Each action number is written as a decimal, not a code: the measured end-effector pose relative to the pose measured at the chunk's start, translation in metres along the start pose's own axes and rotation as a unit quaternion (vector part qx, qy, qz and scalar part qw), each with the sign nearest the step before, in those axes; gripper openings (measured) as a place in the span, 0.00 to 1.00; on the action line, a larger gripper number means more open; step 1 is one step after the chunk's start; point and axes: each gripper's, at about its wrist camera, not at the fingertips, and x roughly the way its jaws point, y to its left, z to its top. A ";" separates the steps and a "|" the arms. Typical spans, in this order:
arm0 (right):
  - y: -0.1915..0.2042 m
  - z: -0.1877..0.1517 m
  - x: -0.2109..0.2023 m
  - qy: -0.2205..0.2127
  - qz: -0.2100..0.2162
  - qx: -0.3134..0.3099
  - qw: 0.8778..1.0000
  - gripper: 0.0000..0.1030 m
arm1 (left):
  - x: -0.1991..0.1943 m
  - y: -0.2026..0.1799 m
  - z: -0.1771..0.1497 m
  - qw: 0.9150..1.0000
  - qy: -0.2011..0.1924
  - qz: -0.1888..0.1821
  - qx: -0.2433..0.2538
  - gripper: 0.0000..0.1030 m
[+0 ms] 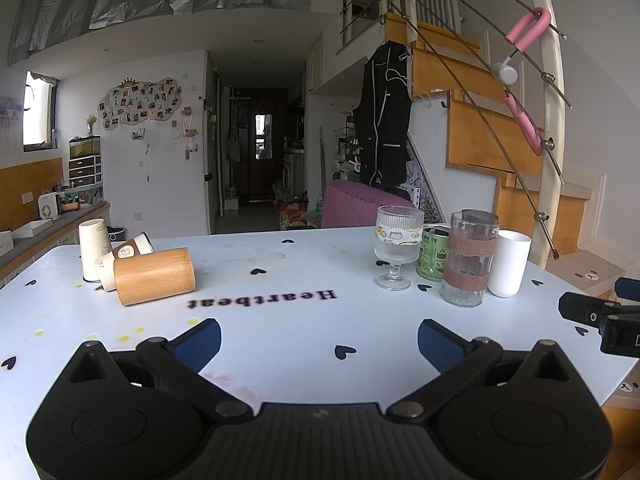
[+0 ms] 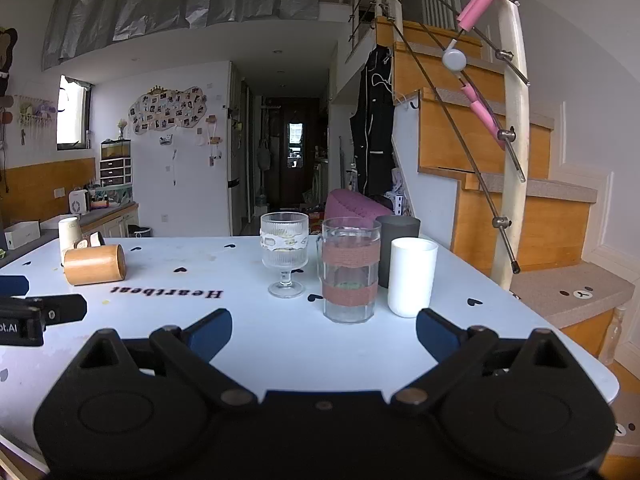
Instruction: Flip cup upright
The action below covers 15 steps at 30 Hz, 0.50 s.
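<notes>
A bamboo cup (image 1: 155, 276) lies on its side at the far left of the pale blue table (image 1: 304, 320); it also shows in the right wrist view (image 2: 95, 265). Behind it a brown paper cup (image 1: 130, 251) lies tipped over. A cream cup (image 1: 93, 249) stands mouth-down beside them. My left gripper (image 1: 319, 343) is open and empty, low over the table's near side, well short of the bamboo cup. My right gripper (image 2: 323, 333) is open and empty, just in front of the glass tumbler (image 2: 349, 270) and the white cup (image 2: 411, 277).
On the right stand a stemmed ribbed glass (image 1: 396, 249), a banded glass tumbler (image 1: 469, 258), a green can (image 1: 434, 254), a white cup (image 1: 509, 262) and a dark grey cup (image 2: 397, 248). The table's right edge drops to the stairs (image 2: 568, 292). The right gripper's side (image 1: 600, 316) shows at the right.
</notes>
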 end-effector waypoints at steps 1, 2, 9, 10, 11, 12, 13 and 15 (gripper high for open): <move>0.000 0.000 0.000 0.000 0.000 0.000 1.000 0.97 | 0.000 0.000 0.000 1.000 0.000 0.000 0.000 1.00; 0.000 0.000 0.000 0.000 0.000 0.000 1.000 0.97 | 0.000 0.000 0.000 1.000 0.000 0.000 0.000 1.00; 0.001 0.000 0.000 0.000 0.000 -0.001 1.000 0.97 | 0.000 0.000 0.000 1.000 0.000 0.000 0.000 1.00; 0.001 0.000 0.000 0.000 0.000 0.000 1.000 0.97 | 0.000 0.000 0.000 1.000 0.000 0.000 0.000 1.00; 0.001 0.000 0.000 0.001 0.000 0.000 1.000 0.97 | 0.000 0.000 0.000 1.000 0.000 0.000 0.000 1.00; 0.001 0.000 0.000 0.001 0.000 0.000 1.000 0.97 | 0.000 0.000 0.000 1.000 0.000 0.000 0.000 1.00; 0.001 0.000 0.000 0.001 0.000 0.000 1.000 0.97 | 0.000 0.000 0.000 1.000 0.001 0.000 0.000 1.00; 0.001 0.000 0.000 0.000 0.000 -0.001 1.000 0.97 | 0.000 0.000 0.000 1.000 0.000 0.000 0.000 1.00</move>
